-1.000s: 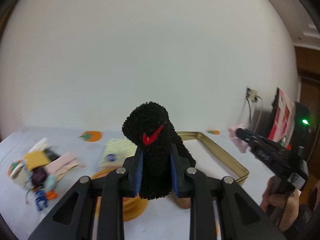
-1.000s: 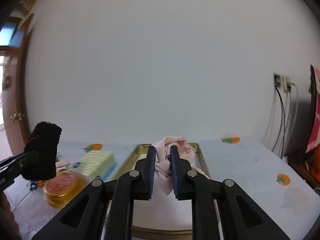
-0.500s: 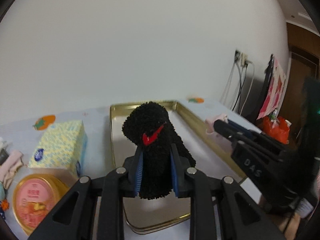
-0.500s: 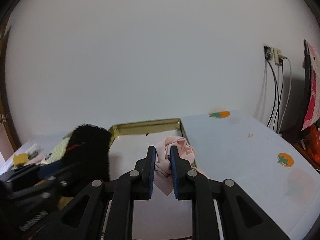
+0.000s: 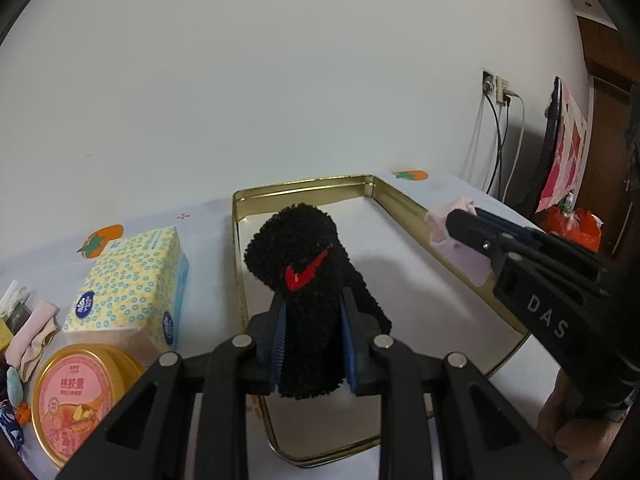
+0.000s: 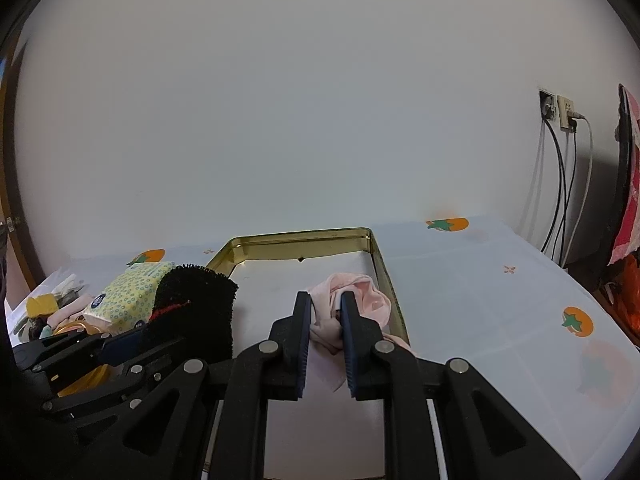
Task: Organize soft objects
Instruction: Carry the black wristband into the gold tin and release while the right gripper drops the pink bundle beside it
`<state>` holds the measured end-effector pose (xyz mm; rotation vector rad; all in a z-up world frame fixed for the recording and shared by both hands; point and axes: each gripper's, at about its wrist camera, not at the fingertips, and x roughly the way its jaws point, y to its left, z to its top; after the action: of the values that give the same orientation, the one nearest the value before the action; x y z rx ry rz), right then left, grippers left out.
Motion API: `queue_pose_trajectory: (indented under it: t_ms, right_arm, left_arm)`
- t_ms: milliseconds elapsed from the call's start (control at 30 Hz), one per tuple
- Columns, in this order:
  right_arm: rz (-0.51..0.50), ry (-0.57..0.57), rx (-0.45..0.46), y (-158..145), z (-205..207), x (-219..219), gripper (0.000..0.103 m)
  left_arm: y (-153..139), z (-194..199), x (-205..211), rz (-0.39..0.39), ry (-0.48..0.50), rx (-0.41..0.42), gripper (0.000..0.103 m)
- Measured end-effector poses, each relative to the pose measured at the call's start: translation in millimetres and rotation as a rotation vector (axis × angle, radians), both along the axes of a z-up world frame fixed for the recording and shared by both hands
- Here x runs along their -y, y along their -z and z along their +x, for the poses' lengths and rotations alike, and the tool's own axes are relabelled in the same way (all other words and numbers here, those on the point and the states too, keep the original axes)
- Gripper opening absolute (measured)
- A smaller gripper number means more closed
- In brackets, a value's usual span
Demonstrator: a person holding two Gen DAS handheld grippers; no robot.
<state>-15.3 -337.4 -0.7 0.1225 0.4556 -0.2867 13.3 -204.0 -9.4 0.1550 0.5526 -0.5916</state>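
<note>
My left gripper is shut on a fluffy black sock with a red swoosh and holds it above the near left part of a gold-rimmed tray. My right gripper is shut on a pale pink cloth above the tray's right side. In the left wrist view the right gripper and the pink cloth come in from the right over the tray rim. In the right wrist view the black sock sits at lower left.
A yellow patterned tissue pack and a round pink-lidded tub stand left of the tray. A pile of small soft items lies at the far left. Wall sockets with cables are at the right, past the white tablecloth.
Both grippers have swung from the item pile toward the tray with their loads. The tray now lies directly under both. Both stayed shut.
</note>
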Motion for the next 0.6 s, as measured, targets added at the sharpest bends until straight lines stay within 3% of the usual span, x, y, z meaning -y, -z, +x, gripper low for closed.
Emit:
queue_pose_trajectory:
  t_ms: [33, 100, 133, 167, 200, 300, 367, 467, 600]
  right_arm:
    - [0.002, -0.006, -0.005, 0.4, 0.9, 0.0, 0.019]
    - [0.002, -0.018, -0.015, 1.2, 3.1, -0.8, 0.034]
    - [-0.001, -0.018, -0.020, 1.5, 3.6, -1.9, 0.062]
    - [-0.004, -0.011, -0.017, 1.1, 2.9, -3.3, 0.091]
    - [-0.006, -0.003, -0.003, 0.0, 0.4, -5.1, 0.095]
    - [-0.008, -0.001, 0.099, -6.2, -16.1, -10.2, 0.095]
    - [-0.025, 0.024, 0.119, -8.0, -19.6, -12.4, 0.095]
    - [-0.042, 0.060, 0.128, -9.6, -22.2, -14.0, 0.095]
    - [-0.059, 0.101, 0.168, -13.5, -28.3, -14.5, 0.095]
  left_arm:
    - [0.2, 1.1, -0.5, 0.000, -0.004, -0.001, 0.027]
    - [0.3, 0.8, -2.1, -0.004, -0.009, 0.000, 0.036]
    - [-0.1, 0.3, -2.3, -0.004, -0.016, 0.005, 0.043]
    - [-0.8, -0.7, -2.9, -0.006, -0.022, 0.015, 0.060]
    - [-2.2, -2.5, -3.7, -0.007, -0.031, 0.030, 0.077]
    - [-8.1, -11.8, -8.3, -0.019, -0.057, 0.112, 0.096]
    - [-11.5, -15.3, -9.0, -0.012, -0.075, 0.162, 0.102]
    - [-15.6, -18.4, -12.3, -0.015, -0.091, 0.214, 0.102]
    - [-14.8, -13.1, -13.1, -0.003, -0.108, 0.211, 0.102]
